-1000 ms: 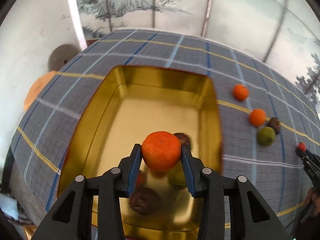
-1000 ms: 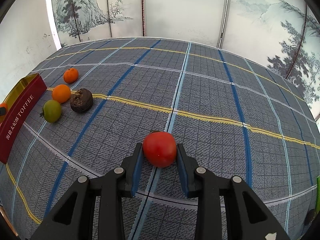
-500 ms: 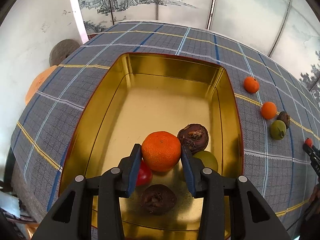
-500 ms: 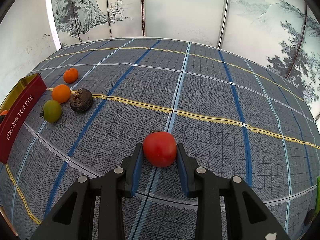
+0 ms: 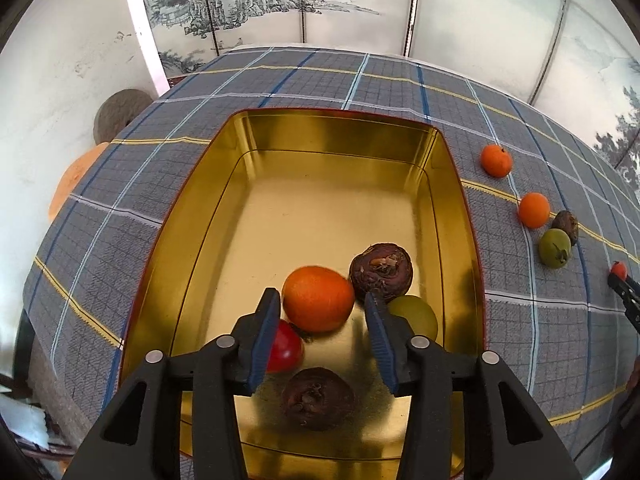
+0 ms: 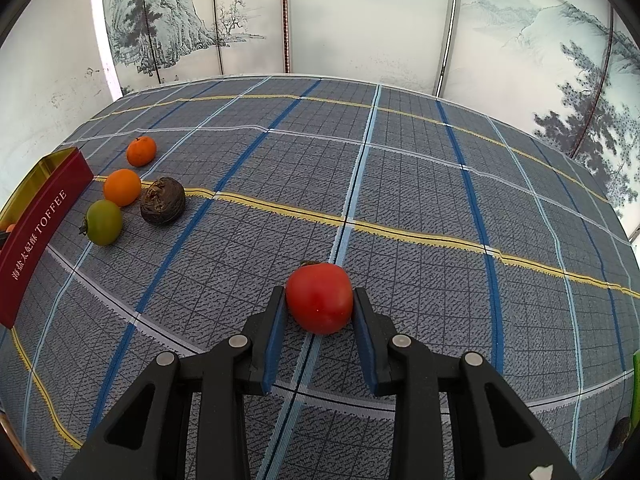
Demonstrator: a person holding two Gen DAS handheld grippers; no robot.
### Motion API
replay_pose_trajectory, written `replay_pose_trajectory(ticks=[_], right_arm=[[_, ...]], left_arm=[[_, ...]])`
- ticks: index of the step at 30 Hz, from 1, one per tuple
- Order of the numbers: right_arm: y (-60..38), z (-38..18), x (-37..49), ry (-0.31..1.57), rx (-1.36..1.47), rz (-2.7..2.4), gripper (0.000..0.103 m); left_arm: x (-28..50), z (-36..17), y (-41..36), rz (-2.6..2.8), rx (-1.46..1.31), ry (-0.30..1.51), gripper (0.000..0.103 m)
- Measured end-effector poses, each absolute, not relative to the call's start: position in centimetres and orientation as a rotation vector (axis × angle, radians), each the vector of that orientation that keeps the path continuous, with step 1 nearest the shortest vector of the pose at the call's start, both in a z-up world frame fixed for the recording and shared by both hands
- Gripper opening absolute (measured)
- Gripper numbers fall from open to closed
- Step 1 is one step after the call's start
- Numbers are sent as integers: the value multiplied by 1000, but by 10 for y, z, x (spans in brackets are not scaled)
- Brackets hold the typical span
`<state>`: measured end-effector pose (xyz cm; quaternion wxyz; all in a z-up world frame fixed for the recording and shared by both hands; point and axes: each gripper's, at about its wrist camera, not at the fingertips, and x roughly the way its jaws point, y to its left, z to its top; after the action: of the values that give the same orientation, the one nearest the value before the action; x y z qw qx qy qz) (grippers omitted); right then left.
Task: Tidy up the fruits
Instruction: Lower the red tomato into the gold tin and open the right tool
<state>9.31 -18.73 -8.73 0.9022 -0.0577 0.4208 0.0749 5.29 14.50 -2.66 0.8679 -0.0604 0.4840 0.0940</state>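
The round orange mandarin [image 5: 318, 298] has dropped out of the left gripper [image 5: 320, 322], whose jaws have just been opening, and lies in the gold rectangular tin [image 5: 336, 120] among the fruit. Best lift straight up. The right gripper [image 6: 320, 312] clamps a red tomato [image 6: 319, 297].

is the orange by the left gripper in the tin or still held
In the tin: the orange sits inside, left gripper jaws just opened, clear of it.

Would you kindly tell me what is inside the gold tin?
The gold tin holds an orange, two dark wrinkled fruits, a red fruit and a green fruit; the fingers partly cover those two.
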Motion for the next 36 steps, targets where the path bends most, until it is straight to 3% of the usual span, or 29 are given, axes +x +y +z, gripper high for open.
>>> replay_pose_trajectory(ticks=[8, 20, 24, 36], right_arm=[[-174, -81, 90, 864, -103, 166, 30], [-73, -47, 72, 815, -99, 433, 30], [-34, -40, 63, 800, -126, 522, 30], [71, -33, 32, 780, -231, 772, 30]], left_arm=[[47, -21, 143, 177, -108, 980, 53], [22, -5, 141, 170, -76, 903, 64], [5, 7, 153, 184, -107, 866, 75], [-41, 12, 209, 311, -211, 859, 78]])
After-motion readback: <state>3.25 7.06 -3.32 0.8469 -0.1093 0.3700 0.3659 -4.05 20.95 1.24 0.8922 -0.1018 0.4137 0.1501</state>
